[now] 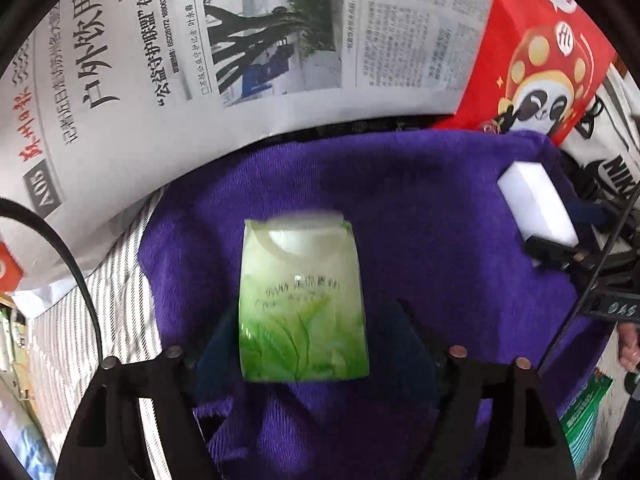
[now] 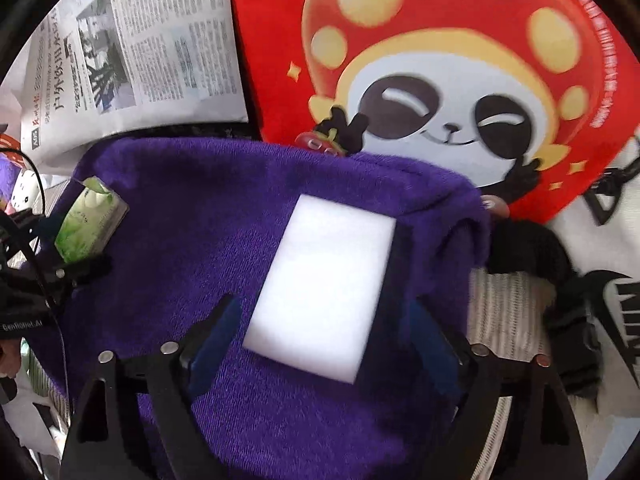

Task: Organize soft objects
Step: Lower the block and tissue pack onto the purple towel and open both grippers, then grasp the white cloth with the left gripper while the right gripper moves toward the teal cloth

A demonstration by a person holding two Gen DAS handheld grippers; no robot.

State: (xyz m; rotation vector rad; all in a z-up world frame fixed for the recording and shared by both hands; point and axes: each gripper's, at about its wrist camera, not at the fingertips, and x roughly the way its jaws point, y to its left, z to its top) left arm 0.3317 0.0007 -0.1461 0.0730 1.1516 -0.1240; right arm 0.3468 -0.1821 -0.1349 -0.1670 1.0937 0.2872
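A green tissue pack (image 1: 302, 300) lies flat on a folded purple towel (image 1: 420, 200). My left gripper (image 1: 310, 332) stands open around its near end, with a strip of towel showing beside the right pad. A white sponge block (image 2: 320, 284) rests on the same towel (image 2: 180, 200). My right gripper (image 2: 320, 328) straddles the block's near end, open, its pads clear of the block's sides. From the left wrist the sponge (image 1: 536, 208) shows at the towel's right edge. The right wrist view has the tissue pack (image 2: 90, 224) at the towel's left edge.
A newspaper (image 1: 160, 60) lies behind the towel, and a red panda-print bag (image 2: 440, 80) at the back right. Striped cloth (image 1: 100, 300) lies under the towel. A black knitted item (image 2: 560, 280) and a white printed bag (image 2: 600, 240) sit to the right.
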